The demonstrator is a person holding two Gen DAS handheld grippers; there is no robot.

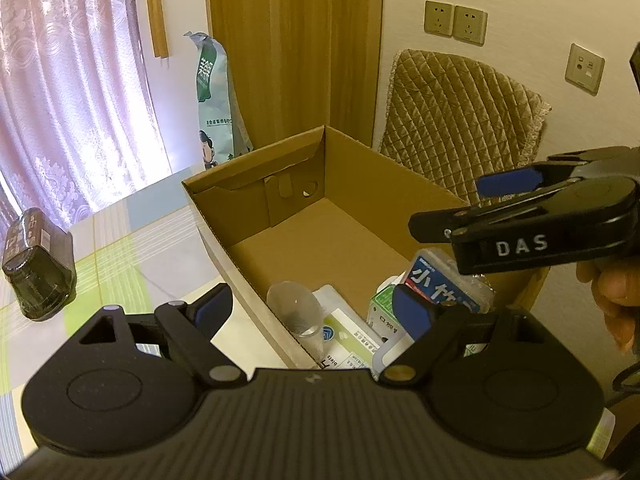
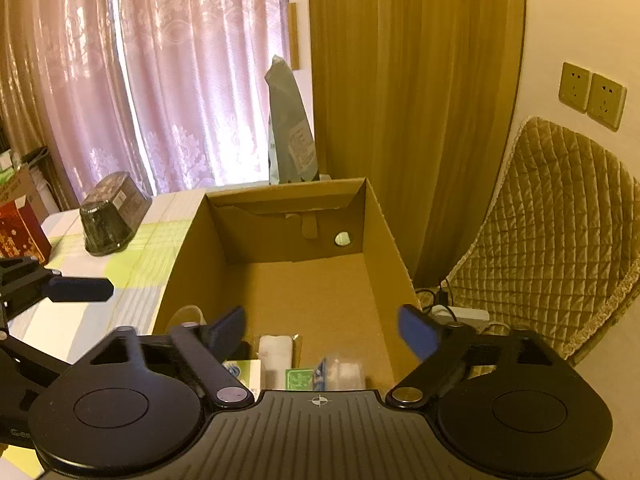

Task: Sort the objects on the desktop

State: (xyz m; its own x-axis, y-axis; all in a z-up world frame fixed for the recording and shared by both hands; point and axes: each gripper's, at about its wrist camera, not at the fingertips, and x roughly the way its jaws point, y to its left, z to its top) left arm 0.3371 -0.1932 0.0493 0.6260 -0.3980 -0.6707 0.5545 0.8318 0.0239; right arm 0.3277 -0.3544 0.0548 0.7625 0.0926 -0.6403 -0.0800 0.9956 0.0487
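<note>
A: Left wrist view first: the left tool [image 1: 314, 312] is spread wide and empty, straddling the near wall of the cardboard box [image 1: 256, 280].

B: And the right tool [image 2: 320, 328]?

A: Also released, holding nothing, poised over the box's near end. Below it lie a blue-labelled packet [image 1: 444, 284], a clear plastic cup [image 1: 296, 308] on its side and some small cartons.

B: What remains outside?

A: I'd say the dark wrapped container [image 1: 38, 268], resting on the checked surface [image 1: 132, 272] up and to the left of the left tool, well apart from the box. It lies tilted, long axis running away from the camera. The left tool is nearer.

B: Anything unclear?

A: The tool bodies cover the box's near contents; labels are unreadable.
</note>
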